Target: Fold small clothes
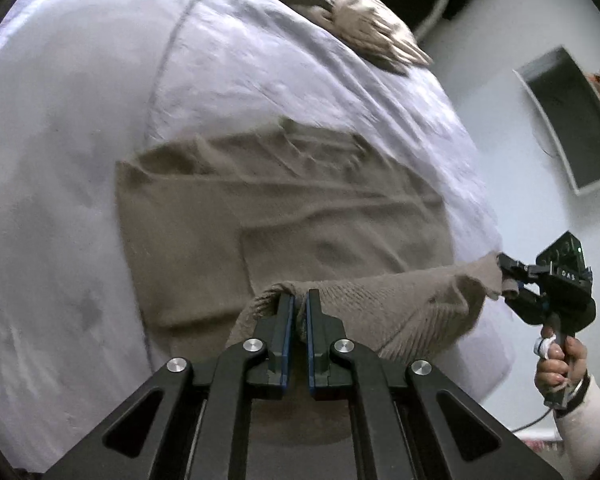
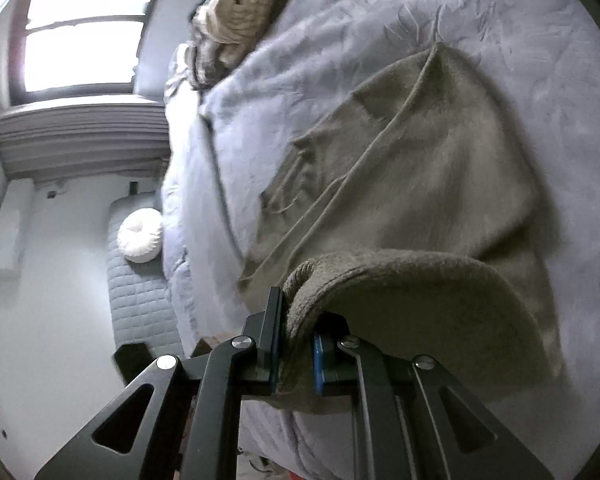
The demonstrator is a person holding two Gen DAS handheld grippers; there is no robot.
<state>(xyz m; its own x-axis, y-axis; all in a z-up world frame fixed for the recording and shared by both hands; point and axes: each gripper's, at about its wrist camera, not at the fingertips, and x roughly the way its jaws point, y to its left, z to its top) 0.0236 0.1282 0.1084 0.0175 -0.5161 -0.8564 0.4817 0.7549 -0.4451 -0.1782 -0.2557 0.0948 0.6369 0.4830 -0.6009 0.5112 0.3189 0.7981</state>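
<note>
Left wrist: left gripper [image 1: 300, 300] clamped the hem of the soft taupe knit garment [image 1: 284, 208] on the lavender bedsheet [image 1: 60, 160]; right gripper [image 1: 507, 282] pinched its far corner

Right wrist: right gripper [image 2: 296, 320] clenched the limp, light ribbed edge; corners seemed best holds

Grey bedspread [image 1: 80, 140], striped blanket [image 2: 236, 16], round cushion [image 2: 140, 235]

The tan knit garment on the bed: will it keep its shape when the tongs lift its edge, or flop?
Probably floppy: the garment sags between the left tongs and right tongs. Its hem curls over the right tongs' fingers, suggesting soft, thick knit. It seems unlikely to slip, being pinched on ribbed fabric.
</note>
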